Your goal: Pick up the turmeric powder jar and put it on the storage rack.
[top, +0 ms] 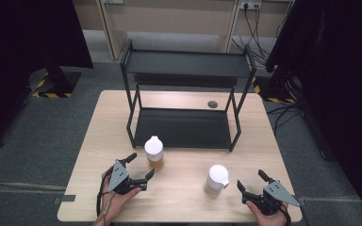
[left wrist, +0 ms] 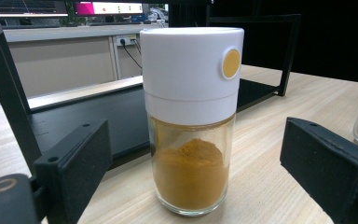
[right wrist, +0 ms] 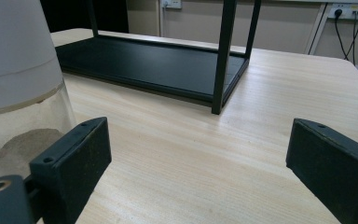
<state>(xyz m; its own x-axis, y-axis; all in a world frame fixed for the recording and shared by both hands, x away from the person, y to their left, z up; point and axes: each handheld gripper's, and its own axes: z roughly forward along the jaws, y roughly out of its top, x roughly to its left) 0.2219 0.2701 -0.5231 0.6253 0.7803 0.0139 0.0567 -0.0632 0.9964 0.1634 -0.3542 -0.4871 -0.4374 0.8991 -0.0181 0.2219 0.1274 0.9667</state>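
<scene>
Pale wooden table [top: 184, 188], grey carpet [top: 37, 141]

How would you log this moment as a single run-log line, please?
left gripper: open, facing orange spice jar, not touching | right gripper: open, beside pale spice jar | rack: shelves bare

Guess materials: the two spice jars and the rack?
Orange jar: clear body, glass or hard plastic, since the powder shows through and the base glints; its cap looks like matte white plastic. Pale jar: same build, with light powder behind a clear wall. Rack: thin square posts and flat shelves in matte black, likely painted metal.
</scene>
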